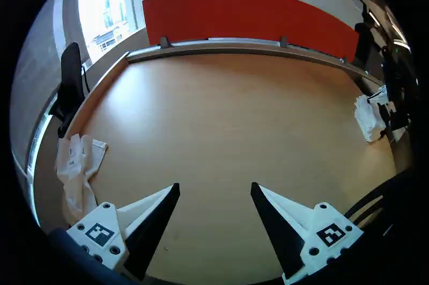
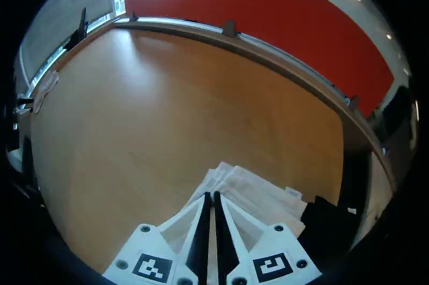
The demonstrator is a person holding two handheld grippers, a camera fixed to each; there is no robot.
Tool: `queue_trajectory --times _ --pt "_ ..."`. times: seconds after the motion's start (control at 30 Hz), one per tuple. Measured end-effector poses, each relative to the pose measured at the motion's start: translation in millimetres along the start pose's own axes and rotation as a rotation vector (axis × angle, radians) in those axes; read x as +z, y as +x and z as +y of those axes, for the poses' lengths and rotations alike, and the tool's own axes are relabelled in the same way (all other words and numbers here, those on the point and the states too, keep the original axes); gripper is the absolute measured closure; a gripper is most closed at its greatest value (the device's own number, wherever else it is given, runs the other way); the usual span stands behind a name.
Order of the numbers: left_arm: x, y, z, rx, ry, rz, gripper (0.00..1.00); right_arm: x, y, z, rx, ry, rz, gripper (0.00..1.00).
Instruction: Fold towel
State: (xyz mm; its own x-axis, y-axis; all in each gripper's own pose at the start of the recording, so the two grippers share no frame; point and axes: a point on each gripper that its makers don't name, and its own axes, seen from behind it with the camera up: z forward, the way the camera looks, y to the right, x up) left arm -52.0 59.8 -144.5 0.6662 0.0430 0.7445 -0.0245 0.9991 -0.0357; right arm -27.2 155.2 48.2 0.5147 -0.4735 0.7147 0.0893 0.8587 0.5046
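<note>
The right claw is seen closed almost to nothing, its tips laid at the near edge of the towel stack. Whether a layer is actually pinched cannot be told. The left claw is held wide open above the bare table, with nothing between its fingers. If one towel is to be taken, only the top layer should be caught, close to a corner. It should be raised slowly so that the sheets beneath are not dragged along. The open claw is best brought to the matching corner before the cloth is spread flat. A loose white cloth is draped at the table's left edge, and a red partition is set along the back.
</note>
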Motion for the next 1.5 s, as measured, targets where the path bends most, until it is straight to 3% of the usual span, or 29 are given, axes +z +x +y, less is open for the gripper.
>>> queue_trajectory --times 0.23,0.5,0.67,1.17,1.27,1.5 --pt "0.6 0.8 -0.7 0.001 0.0 0.001 0.01 -0.1 0.0 3.3 -0.001 -0.014 0.0 0.92" --pt "1.6 2.6 -0.8 0.001 -0.002 0.003 0.01 -1.1 7.9 4.1 0.0 -0.027 0.023 0.33" --pt "2.8 3.4 -0.8 -0.001 -0.004 0.003 0.01 -1.3 12.2 2.3 -0.004 -0.025 0.033 0.11" --pt "2.4 8.6 -2.8 -0.003 -0.007 0.017 0.01 -12.3 18.8 -3.6 0.013 -0.036 0.065 0.08" --pt "2.4 11.1 -3.6 -0.005 -0.008 0.023 0.01 -16.3 21.6 -6.2 0.027 -0.039 0.081 0.0" --pt "3.4 18.4 -3.7 -0.013 -0.017 0.038 0.01 -26.2 33.1 -7.3 0.085 -0.064 0.145 0.0"
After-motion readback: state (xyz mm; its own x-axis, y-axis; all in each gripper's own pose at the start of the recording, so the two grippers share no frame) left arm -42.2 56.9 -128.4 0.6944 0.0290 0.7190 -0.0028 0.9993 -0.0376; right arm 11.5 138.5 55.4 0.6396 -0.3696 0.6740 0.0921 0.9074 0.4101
